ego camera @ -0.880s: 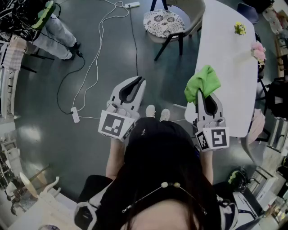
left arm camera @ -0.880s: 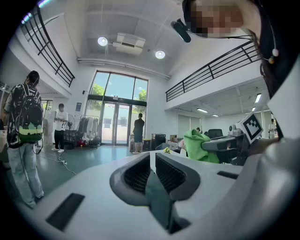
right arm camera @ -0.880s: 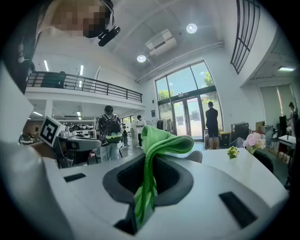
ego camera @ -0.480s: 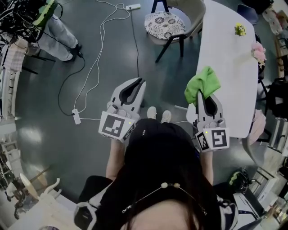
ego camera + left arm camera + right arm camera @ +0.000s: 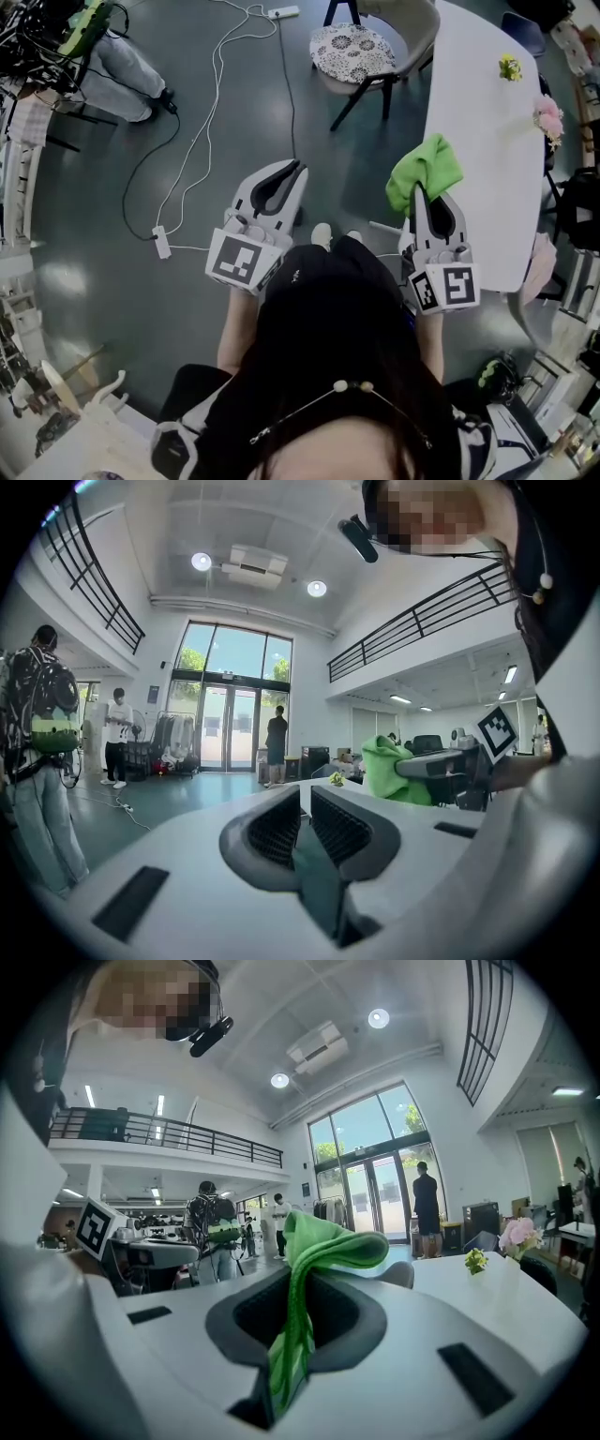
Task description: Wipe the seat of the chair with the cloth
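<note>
From the head view, the chair (image 5: 362, 47) stands well ahead, its patterned seat just off the desk's (image 5: 478, 122) left edge. Open floor (image 5: 187, 309) lies before it, crossed on the left by a white cable (image 5: 200, 131). The right hand-held gripper (image 5: 424, 194) hangs at the desk's near edge, the green cloth (image 5: 427, 171) bunched at its tips. The left hand-held gripper (image 5: 287, 176) is over bare floor.

In the left gripper view its jaws meet on nothing.

In the right gripper view the jaws pinch the cloth (image 5: 323, 1241).

Since a second ago, chair and desk have slid slightly right; both grippers keep their pose.
</note>
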